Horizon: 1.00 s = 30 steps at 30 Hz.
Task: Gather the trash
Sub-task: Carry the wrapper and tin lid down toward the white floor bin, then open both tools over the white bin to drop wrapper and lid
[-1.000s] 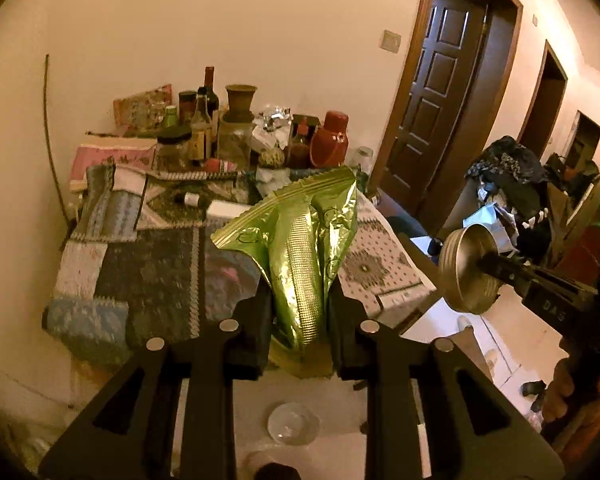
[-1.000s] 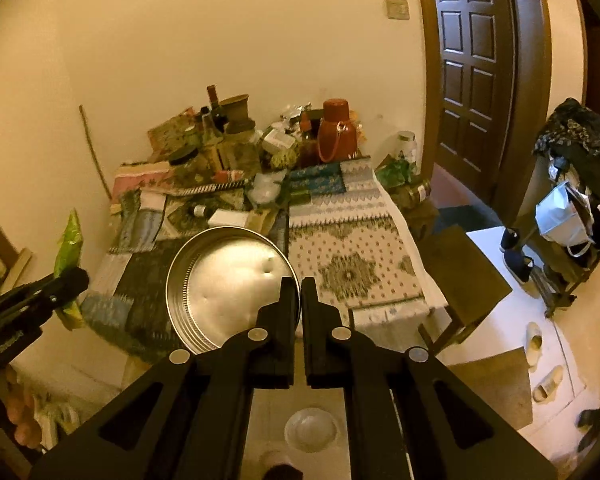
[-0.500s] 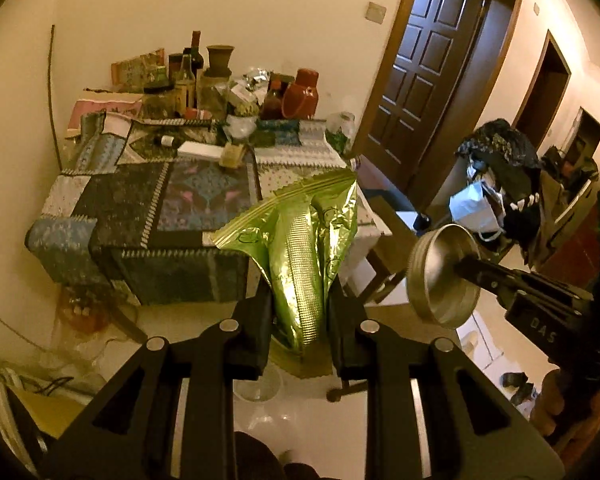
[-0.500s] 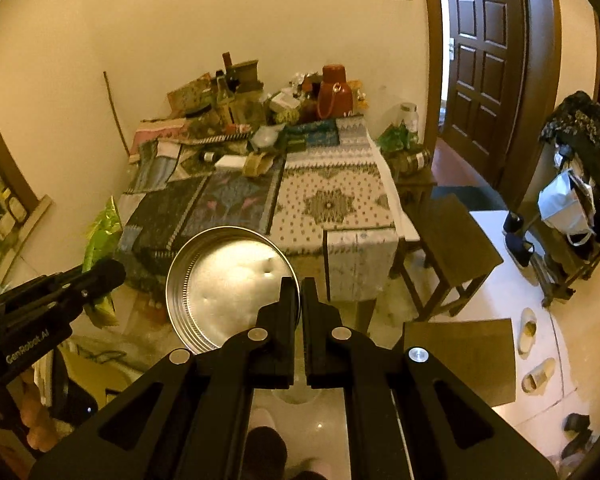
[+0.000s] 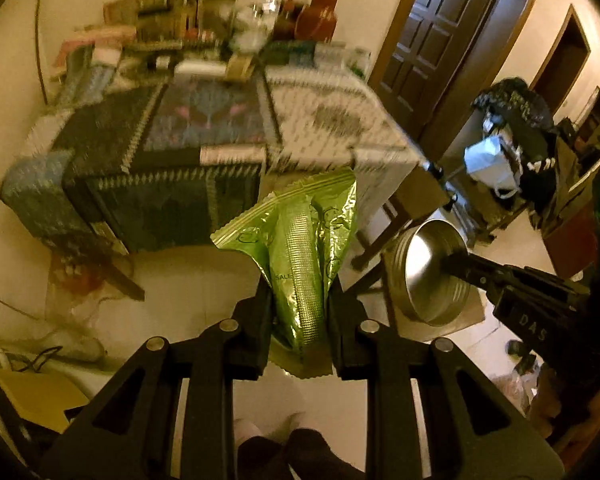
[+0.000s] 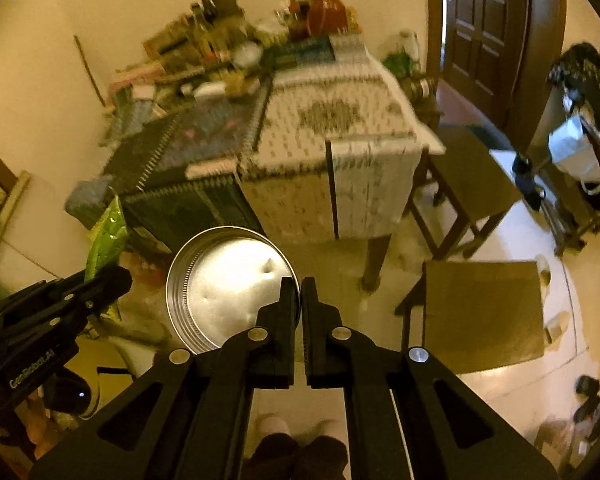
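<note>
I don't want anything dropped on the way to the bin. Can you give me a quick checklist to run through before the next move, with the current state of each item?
1. Left gripper clamped on the crumpled green foil snack wrapper: ok, both fingers press its lower part.
2. Right gripper shut on the rim of the round silver metal lid: ok, though only the edge is pinched.
3. Wrapper and lid apart from each other: ok, a gap shows between them.
4. Both items clear of the cloth-covered table: ok.
5. Bin or trash bag in sight: cannot tell, none clearly identifiable.
6. Floor ahead free: not ok, the wooden stool stands close.
</note>
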Each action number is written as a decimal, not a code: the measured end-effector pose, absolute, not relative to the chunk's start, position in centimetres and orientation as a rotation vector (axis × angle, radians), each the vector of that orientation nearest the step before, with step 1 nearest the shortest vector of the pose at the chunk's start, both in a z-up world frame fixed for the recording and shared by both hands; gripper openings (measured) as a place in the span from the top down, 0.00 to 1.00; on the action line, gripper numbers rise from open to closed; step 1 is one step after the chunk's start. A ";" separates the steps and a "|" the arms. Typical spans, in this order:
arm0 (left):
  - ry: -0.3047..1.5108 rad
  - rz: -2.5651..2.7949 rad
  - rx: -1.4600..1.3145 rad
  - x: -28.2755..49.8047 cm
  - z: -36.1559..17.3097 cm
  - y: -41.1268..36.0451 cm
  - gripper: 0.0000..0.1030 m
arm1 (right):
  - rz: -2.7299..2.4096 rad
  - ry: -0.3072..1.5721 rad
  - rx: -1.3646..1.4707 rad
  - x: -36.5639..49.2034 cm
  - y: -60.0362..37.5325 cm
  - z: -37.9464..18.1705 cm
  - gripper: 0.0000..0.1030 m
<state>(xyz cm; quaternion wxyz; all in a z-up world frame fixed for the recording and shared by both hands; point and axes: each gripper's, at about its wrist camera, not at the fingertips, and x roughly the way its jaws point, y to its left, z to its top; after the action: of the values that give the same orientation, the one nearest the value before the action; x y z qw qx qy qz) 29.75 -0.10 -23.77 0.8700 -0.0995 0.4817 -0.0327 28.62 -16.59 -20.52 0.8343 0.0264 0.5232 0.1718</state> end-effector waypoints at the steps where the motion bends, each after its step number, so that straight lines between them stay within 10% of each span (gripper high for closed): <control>1: 1.032 -0.066 -0.201 30.3 -25.4 0.4 0.77 | 0.358 1.121 0.057 28.9 -16.3 -21.6 0.97; 23: 1.276 -0.047 -0.239 32.9 -56.2 5.5 0.77 | 0.354 1.356 0.030 30.8 -10.8 -50.7 0.97; 30: 1.317 -0.044 -0.243 34.0 -61.9 5.6 0.77 | 0.368 1.429 0.085 31.3 -10.2 -55.2 0.65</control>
<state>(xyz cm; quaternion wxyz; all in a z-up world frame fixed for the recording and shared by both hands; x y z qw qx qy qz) 33.96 5.60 -61.94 0.7839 -0.1128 0.6102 -0.0203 31.32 -10.21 -55.16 0.7391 0.0389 0.6512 0.1675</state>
